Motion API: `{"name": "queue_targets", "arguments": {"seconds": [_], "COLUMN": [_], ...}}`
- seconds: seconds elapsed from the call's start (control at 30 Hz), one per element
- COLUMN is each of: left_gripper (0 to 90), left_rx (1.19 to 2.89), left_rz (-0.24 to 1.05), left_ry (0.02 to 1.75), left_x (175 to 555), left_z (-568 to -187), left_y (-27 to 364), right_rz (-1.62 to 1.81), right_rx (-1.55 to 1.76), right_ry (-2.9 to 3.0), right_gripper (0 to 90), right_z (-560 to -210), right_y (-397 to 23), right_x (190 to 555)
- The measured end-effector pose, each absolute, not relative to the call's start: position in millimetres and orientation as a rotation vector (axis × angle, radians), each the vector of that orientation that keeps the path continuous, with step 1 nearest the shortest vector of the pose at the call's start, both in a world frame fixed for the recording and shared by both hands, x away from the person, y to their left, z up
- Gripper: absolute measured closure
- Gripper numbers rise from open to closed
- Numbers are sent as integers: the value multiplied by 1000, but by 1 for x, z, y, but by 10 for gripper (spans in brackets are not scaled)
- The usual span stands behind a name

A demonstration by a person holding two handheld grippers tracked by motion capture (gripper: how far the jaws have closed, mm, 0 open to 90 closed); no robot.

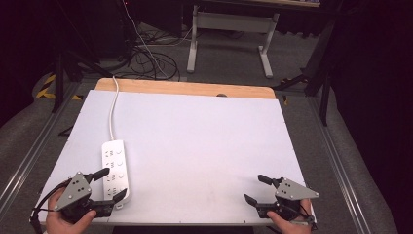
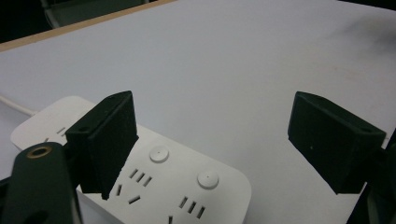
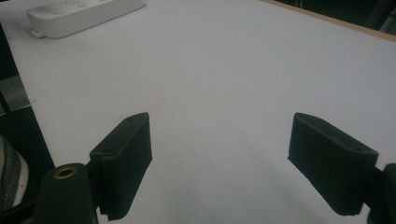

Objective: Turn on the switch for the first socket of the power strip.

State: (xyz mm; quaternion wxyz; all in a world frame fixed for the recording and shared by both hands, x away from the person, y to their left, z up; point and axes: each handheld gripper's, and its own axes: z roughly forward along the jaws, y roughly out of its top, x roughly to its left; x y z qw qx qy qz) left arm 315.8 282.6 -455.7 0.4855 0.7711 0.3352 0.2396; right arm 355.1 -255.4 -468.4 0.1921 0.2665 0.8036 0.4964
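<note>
A white power strip (image 1: 115,167) with several sockets and round buttons lies at the left of the white table top (image 1: 195,136), its white cable (image 1: 114,105) running to the far edge. My left gripper (image 1: 109,186) is held at the near left corner, open, its jaws over the strip's near end with nothing between them. Seen from the left gripper view, the power strip (image 2: 154,175) lies under the left jaw. My right gripper (image 1: 258,189) is held at the near right corner, open and empty. In the right gripper view the power strip (image 3: 79,16) lies far off at top left.
A wooden strip (image 1: 185,87) borders the table's far edge. Beyond it stand a white desk frame (image 1: 229,34) and loose cables (image 1: 146,58) on the floor. Metal rails (image 1: 336,165) run along both sides of the table.
</note>
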Motion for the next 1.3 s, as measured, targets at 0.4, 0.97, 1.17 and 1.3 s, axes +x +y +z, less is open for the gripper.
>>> {"name": "queue_targets", "arguments": {"seconds": [0.4, 0.97, 1.17, 1.3], "left_gripper": [131, 186, 254, 300], "left_rx": [1874, 1887, 1911, 1917], "left_rz": [535, 508, 514, 516], "left_ry": [836, 826, 808, 796], "left_x": [318, 317, 318, 321], "left_z": [-449, -443, -436, -430], "left_y": [284, 283, 280, 279], "right_rz": [1393, 1401, 1400, 1403], "right_rx": [760, 750, 747, 748], "right_ry": [2269, 2277, 2281, 2281], "right_gripper": [229, 230, 230, 230], "right_z": [-472, -473, -473, -473], "right_y": [-254, -252, -252, -251], "right_x": [356, 356, 356, 356]}}
